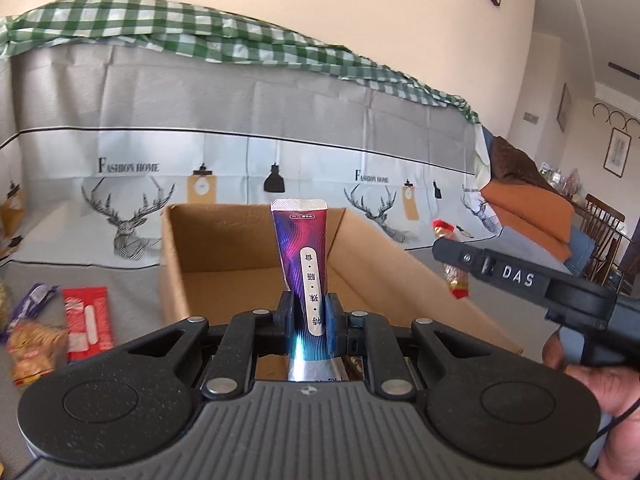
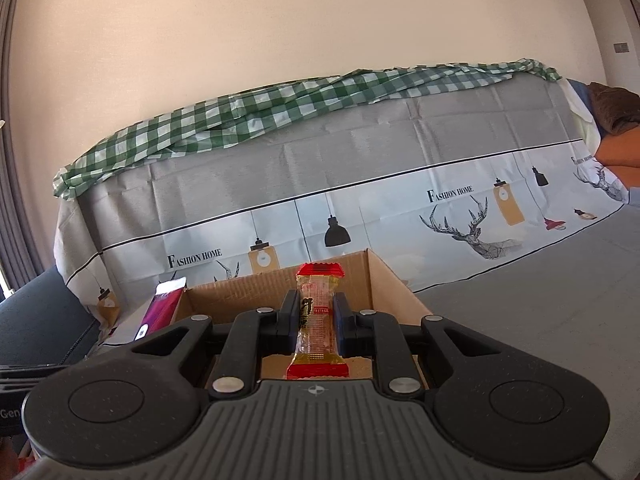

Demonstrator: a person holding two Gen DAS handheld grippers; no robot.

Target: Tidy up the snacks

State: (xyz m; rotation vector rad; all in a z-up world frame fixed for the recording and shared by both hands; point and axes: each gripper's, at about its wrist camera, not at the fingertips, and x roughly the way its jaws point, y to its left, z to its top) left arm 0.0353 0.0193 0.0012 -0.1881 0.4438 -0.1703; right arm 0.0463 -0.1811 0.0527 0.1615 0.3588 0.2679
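Observation:
My left gripper (image 1: 308, 318) is shut on a purple and pink snack packet (image 1: 302, 256), held upright over the near edge of an open cardboard box (image 1: 248, 236). My right gripper (image 2: 318, 322) is shut on a clear yellow snack packet with red ends (image 2: 318, 316), also held above the box (image 2: 384, 284). In the left wrist view the right gripper (image 1: 450, 250) shows at the right with its packet (image 1: 456, 280) beside the box. The purple packet (image 2: 162, 308) shows at the left in the right wrist view.
Loose snacks lie on the grey cloth left of the box: a red packet (image 1: 86, 320), a purple one (image 1: 34, 300) and a bag of biscuits (image 1: 34, 350). A sofa back with a deer-print cover (image 1: 128, 216) and a green check cloth (image 1: 168, 28) stands behind.

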